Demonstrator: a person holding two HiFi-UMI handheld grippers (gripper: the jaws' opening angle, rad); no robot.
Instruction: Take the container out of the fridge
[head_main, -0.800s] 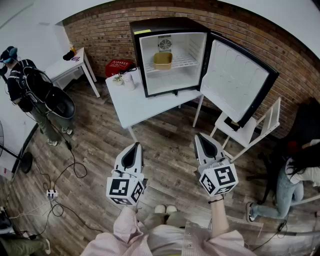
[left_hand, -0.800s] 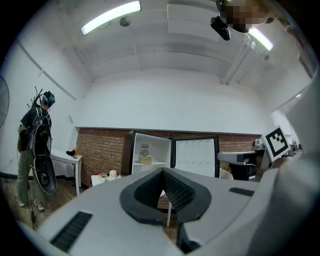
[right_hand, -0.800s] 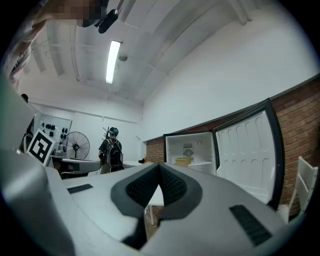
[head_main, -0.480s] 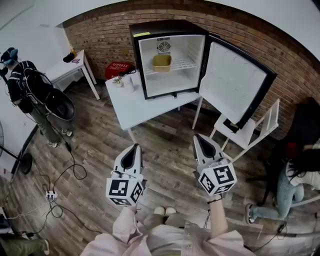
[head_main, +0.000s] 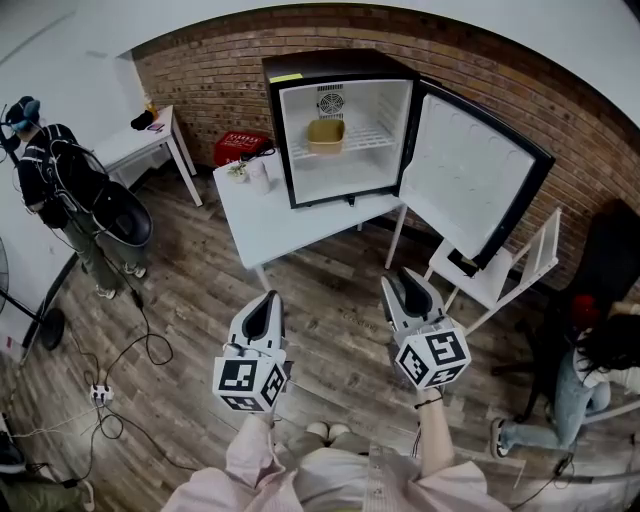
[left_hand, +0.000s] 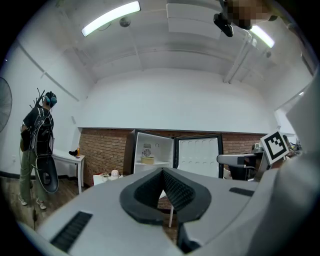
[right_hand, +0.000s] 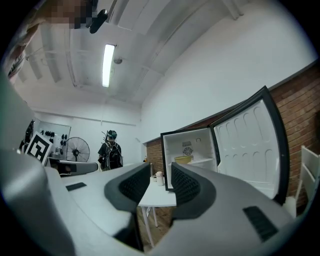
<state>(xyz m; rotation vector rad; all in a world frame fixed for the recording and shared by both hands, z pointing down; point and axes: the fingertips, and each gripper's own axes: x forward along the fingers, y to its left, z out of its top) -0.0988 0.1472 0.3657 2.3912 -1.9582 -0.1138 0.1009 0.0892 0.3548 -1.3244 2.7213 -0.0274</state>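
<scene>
The yellowish container (head_main: 326, 135) sits on the wire shelf inside the open black fridge (head_main: 338, 68), whose door (head_main: 470, 170) is swung wide to the right. Both grippers hover over the wood floor, well short of the fridge and pointing toward it. My left gripper (head_main: 265, 298) is shut, its pads meeting at the tips with nothing between them (left_hand: 161, 175). My right gripper (head_main: 405, 275) is open, with a clear empty gap between its pads (right_hand: 161, 175). The container (left_hand: 147, 160) shows small and far off in the left gripper view, and the container (right_hand: 183, 159) likewise in the right gripper view.
The fridge stands on a white table (head_main: 270, 215) that also holds cups and a small plant (head_main: 250, 165). A white chair (head_main: 500, 270) stands below the door. A person (head_main: 50, 170) stands at the left by a second table (head_main: 140, 135); another person (head_main: 600, 350) sits at the right. Cables (head_main: 120, 370) lie on the floor.
The right gripper has drifted slightly left and up. The head view has shifted a little. The left gripper and the fridge contents stay as they were.
</scene>
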